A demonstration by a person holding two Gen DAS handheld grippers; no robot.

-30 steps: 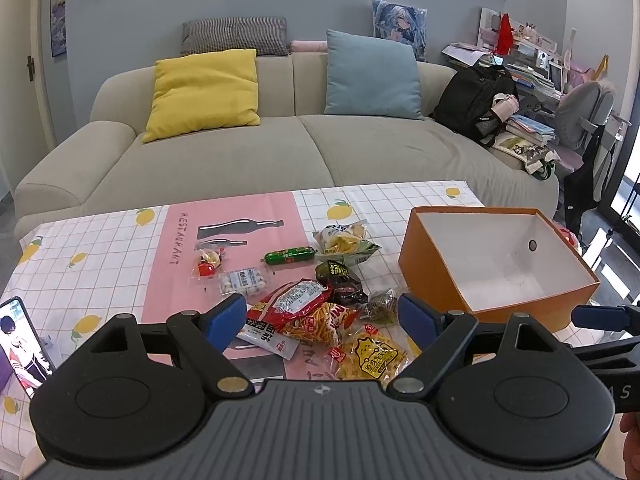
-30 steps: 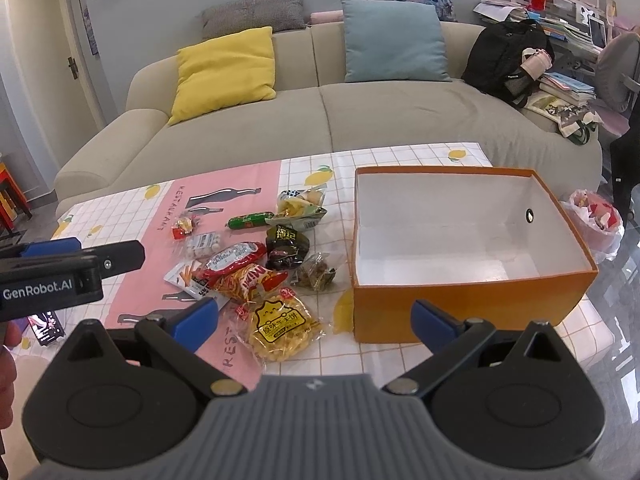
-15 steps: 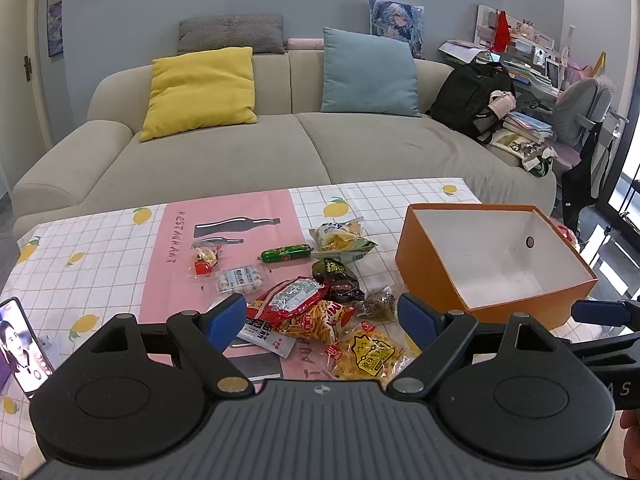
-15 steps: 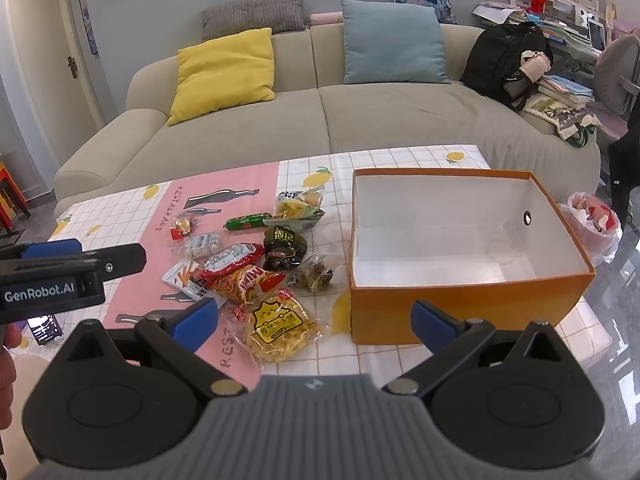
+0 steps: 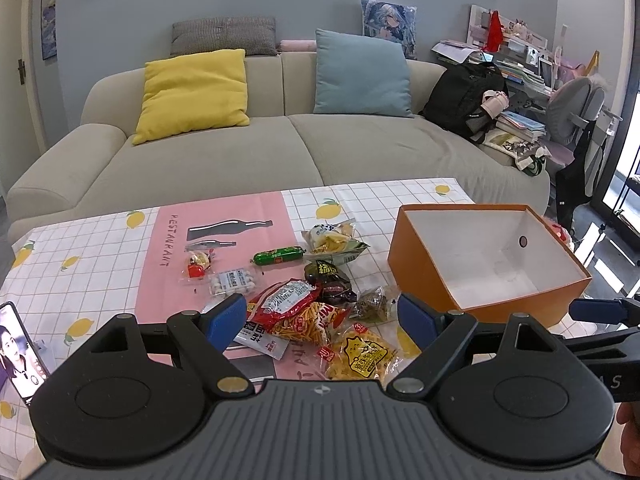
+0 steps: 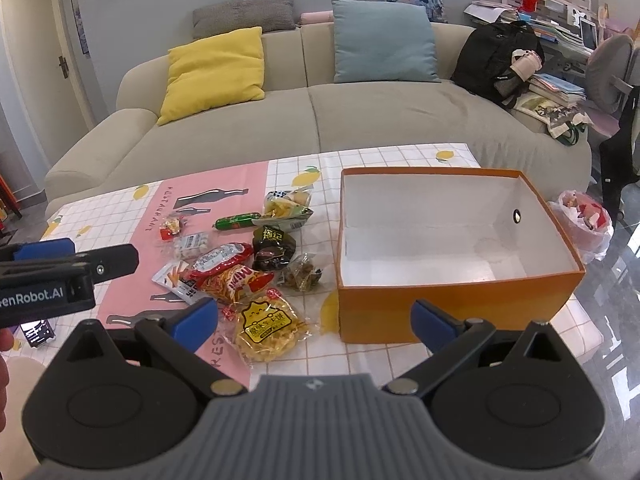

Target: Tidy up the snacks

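A beige sofa fills the back of both views, with a yellow cushion and a blue cushion leaning on its backrest and a black backpack at its right end. In front stands the table, covered by a lemon-print cloth with a pink panel.

On the table's right side sits the orange box, lid off; its white interior holds nothing, and 1 small round hole shows in its far right wall. Beyond the box's right end, off the table, a clear plastic bag holds red and pale scraps.

The snacks lie loose on the cloth just left of the box, none inside it. The yellow cracker pack lies nearest the cameras, with the red and orange stick-snack bags overlapping behind it. Further back are a dark wrapped snack, a small clear bag of brown pieces close to the box wall, a pale chip bag and a green sausage. Small candies lie on the pink panel. A phone with a lit screen lies at the table's left edge.

The left gripper hovers above the snack pile, fingers spread wide, holding nothing. The right gripper hangs before the box's near wall, likewise spread and holding nothing.
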